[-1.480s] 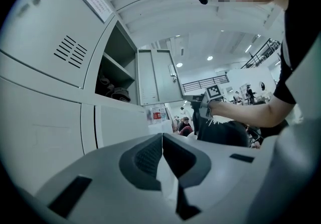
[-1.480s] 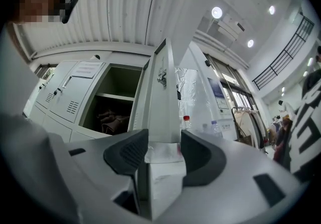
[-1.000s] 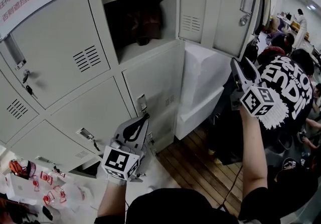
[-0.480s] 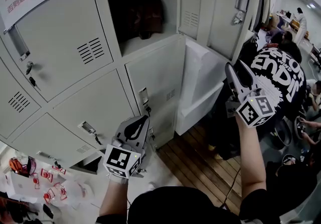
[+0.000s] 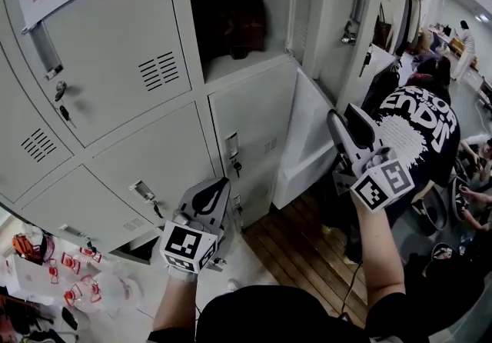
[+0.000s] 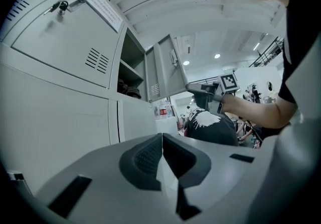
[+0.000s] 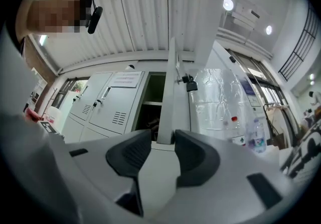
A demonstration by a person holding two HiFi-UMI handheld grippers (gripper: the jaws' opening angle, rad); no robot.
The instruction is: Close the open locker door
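Note:
The open locker door (image 5: 338, 3) stands out from the grey locker bank, with its compartment (image 5: 234, 22) showing a dark thing on the shelf. My right gripper (image 5: 342, 112) is raised just below and in front of the door's lower edge. In the right gripper view the door's edge (image 7: 173, 92), with a padlock (image 7: 190, 85), lines up beyond the gap of my right gripper (image 7: 163, 140); its jaws have just been closing, with nothing pressed between them. My left gripper (image 5: 224, 181) hangs low by the lower lockers, and in its own view the left gripper (image 6: 161, 140) is shut on nothing.
A person in a black printed shirt (image 5: 419, 126) sits right of the lockers beside a white cabinet (image 5: 307, 141). Red and white items (image 5: 73, 288) lie on the floor at lower left. Bottles (image 7: 256, 135) stand behind the door. Keys hang in lower locker doors (image 5: 234, 164).
My right gripper has moved left, toward the open door, and tilted upward. The left gripper has stayed almost where it was.

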